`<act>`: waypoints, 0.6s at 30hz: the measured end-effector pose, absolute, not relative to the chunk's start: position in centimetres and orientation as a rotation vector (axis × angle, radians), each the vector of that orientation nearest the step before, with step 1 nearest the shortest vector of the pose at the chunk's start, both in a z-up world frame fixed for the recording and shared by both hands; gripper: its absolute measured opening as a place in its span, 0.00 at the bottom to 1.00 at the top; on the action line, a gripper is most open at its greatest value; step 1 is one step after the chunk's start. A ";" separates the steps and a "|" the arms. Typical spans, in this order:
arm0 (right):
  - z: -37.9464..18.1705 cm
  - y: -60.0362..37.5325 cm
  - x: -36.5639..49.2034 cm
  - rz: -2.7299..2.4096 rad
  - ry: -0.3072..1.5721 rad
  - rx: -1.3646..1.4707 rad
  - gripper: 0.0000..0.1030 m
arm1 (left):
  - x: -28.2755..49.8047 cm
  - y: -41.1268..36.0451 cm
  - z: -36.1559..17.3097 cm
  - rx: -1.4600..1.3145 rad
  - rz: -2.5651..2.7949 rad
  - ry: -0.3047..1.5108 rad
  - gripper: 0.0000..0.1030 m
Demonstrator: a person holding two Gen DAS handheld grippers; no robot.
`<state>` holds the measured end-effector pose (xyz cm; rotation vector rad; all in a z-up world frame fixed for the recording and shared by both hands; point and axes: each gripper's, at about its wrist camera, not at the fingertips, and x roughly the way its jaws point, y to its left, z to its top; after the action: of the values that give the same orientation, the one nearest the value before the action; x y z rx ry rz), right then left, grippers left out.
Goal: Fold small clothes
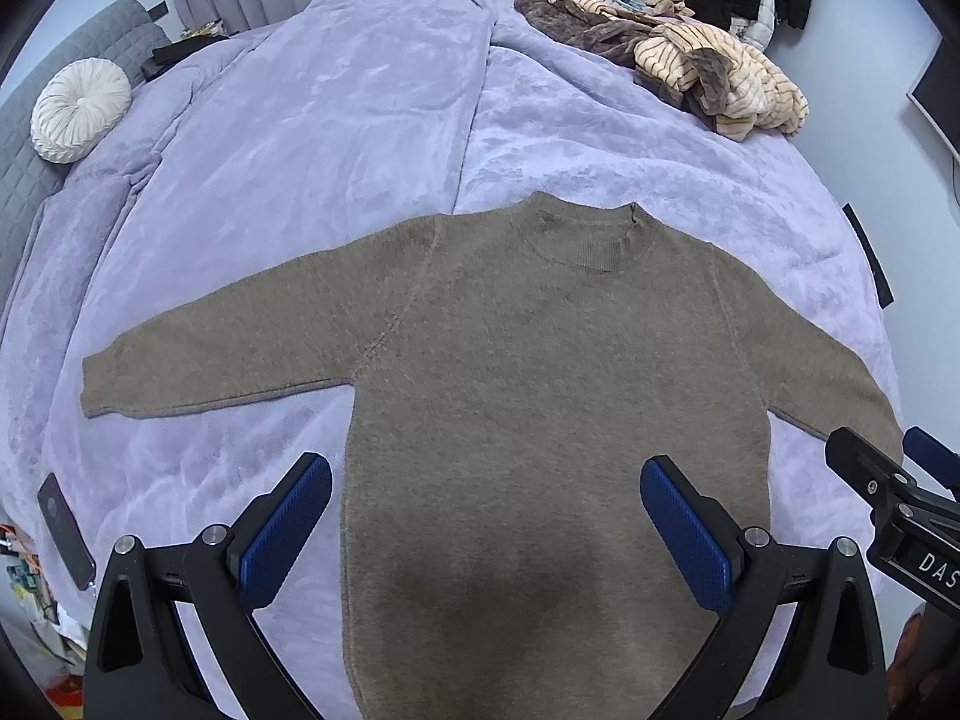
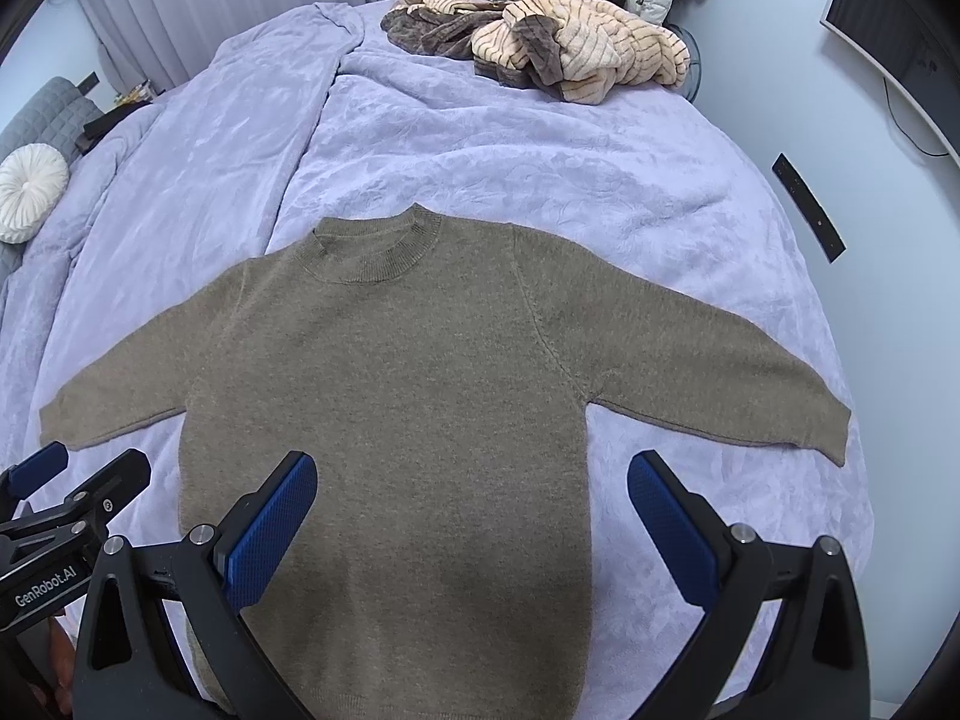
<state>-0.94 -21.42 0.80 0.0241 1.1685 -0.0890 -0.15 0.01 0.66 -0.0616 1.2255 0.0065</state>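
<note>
Lavender plush bedding (image 1: 336, 138) fills most of the left wrist view, and on it we see a brown sweater (image 1: 540, 372) laid flat at the centre of the frame, neck toward the top, both sleeves stretched out to the left and right edges. Our left gripper (image 1: 486, 525) sits at the bottom of the frame with its blue-padded fingers (image 1: 288, 531) spread wide, holding nothing, framing the sweater's lower body from above. At the lower right edge we see part of the right gripper (image 1: 900, 492), near the end of one sleeve; from here we cannot tell how far it is open. A pile of striped and fuzzy clothes (image 1: 672, 66) lies at the upper right of the bed, a round white cushion (image 1: 78, 111) rests at the upper left against a grey quilted headboard (image 1: 36, 180), and a dark phone (image 1: 66, 531) lies at the lower left. In the right wrist view the bedding (image 2: 540, 168) again covers the frame and the sweater (image 2: 420, 384) lies flat at the centre, sleeves spread. Our right gripper (image 2: 471, 516) at the bottom stands wide open and empty, one finger over the sweater's body, the other over bare bedding beside it. The left gripper (image 2: 78, 480) shows at the lower left, just by the sleeve cuff. The clothes pile (image 2: 540, 42) sits at the top, the cushion (image 2: 27, 192) at the left edge.
</note>
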 end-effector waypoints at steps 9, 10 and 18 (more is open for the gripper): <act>-0.3 -21.5 -0.3 -0.100 1.216 0.034 1.00 | 0.8 0.4 -0.6 -0.083 -0.017 1.247 1.00; -0.4 -21.6 -0.1 -0.103 1.223 0.036 1.00 | 1.0 0.5 -0.8 -0.080 -0.023 1.248 1.00; -1.5 -21.7 0.2 -0.092 1.260 0.165 1.00 | 2.5 1.5 -3.8 -0.144 -0.075 1.306 1.00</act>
<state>0.24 -21.73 -1.55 0.1654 1.2595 -0.0922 2.54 1.52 -3.79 -0.1439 1.3062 -0.0753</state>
